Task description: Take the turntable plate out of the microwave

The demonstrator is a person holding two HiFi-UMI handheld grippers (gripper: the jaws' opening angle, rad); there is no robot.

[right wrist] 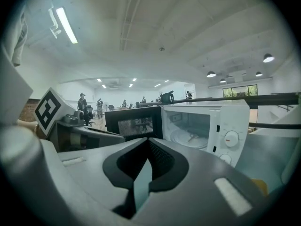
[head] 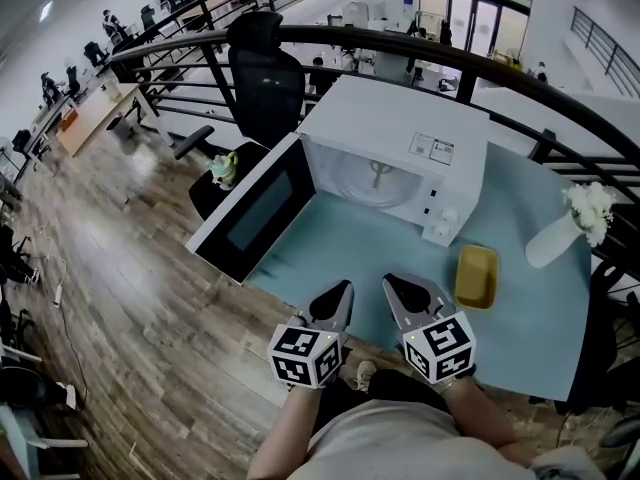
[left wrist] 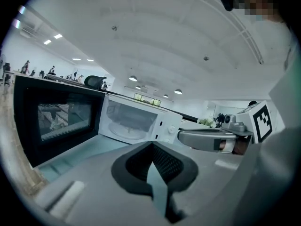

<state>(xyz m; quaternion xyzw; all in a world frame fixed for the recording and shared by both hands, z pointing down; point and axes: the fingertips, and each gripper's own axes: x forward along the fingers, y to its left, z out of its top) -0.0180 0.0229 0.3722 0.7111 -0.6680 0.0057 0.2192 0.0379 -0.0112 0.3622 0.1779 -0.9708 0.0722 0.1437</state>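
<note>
White and boxy, the microwave (head: 410,118) stands on a light blue table (head: 530,308), its dark-windowed door (head: 255,211) swung wide open to the left. The pale, round turntable plate (head: 372,176) lies inside the open cavity, on the oven floor. The left gripper (head: 345,288) and the right gripper (head: 389,281) hover side by side above the table's near edge, well apart from the plate, both pointing toward the oven. Each has its jaws pressed together with nothing between them. A yellow dish (head: 477,276) lies just right of the right gripper, and a white vase (head: 552,240) of flowers stands further right
</note>
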